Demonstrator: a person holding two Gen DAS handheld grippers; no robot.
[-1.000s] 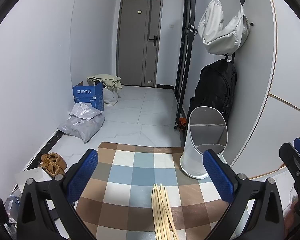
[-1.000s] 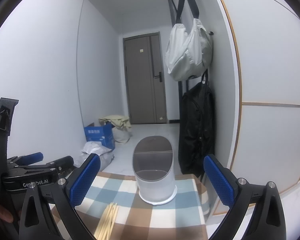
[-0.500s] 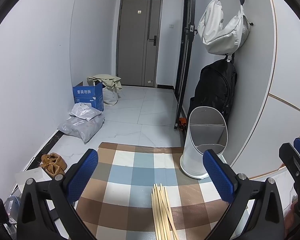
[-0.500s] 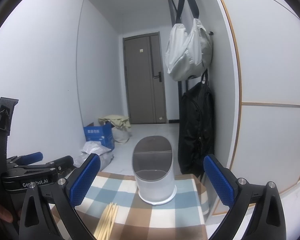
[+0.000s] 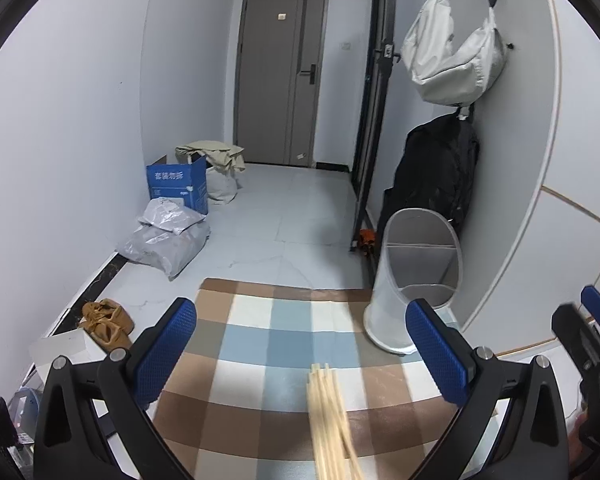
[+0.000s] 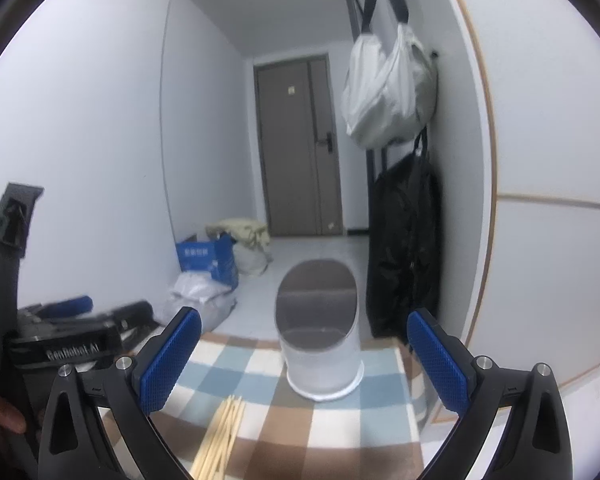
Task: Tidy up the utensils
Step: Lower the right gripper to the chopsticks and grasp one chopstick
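A bundle of pale wooden chopsticks point(image 5: 330, 420) lies on a checked cloth point(image 5: 260, 344); it also shows in the right wrist view point(image 6: 220, 436). A white oval utensil holder point(image 5: 416, 276) with a divider stands upright at the cloth's far right corner, and shows in the right wrist view point(image 6: 320, 344) too. My left gripper point(image 5: 300, 356) is open and empty above the cloth, the chopsticks between its fingers. My right gripper point(image 6: 304, 360) is open and empty, facing the holder.
The cloth's table ends at a drop to the tiled floor point(image 5: 284, 220). On the floor lie a blue box point(image 5: 178, 188), grey bags point(image 5: 164, 240) and brown shoes point(image 5: 106, 322). A black backpack point(image 5: 436, 176) and white bag point(image 5: 452, 60) hang on the right wall.
Both grippers have shifted slightly, with some motion blur now. Neither has closed or taken anything; chopsticks and holder stay put.
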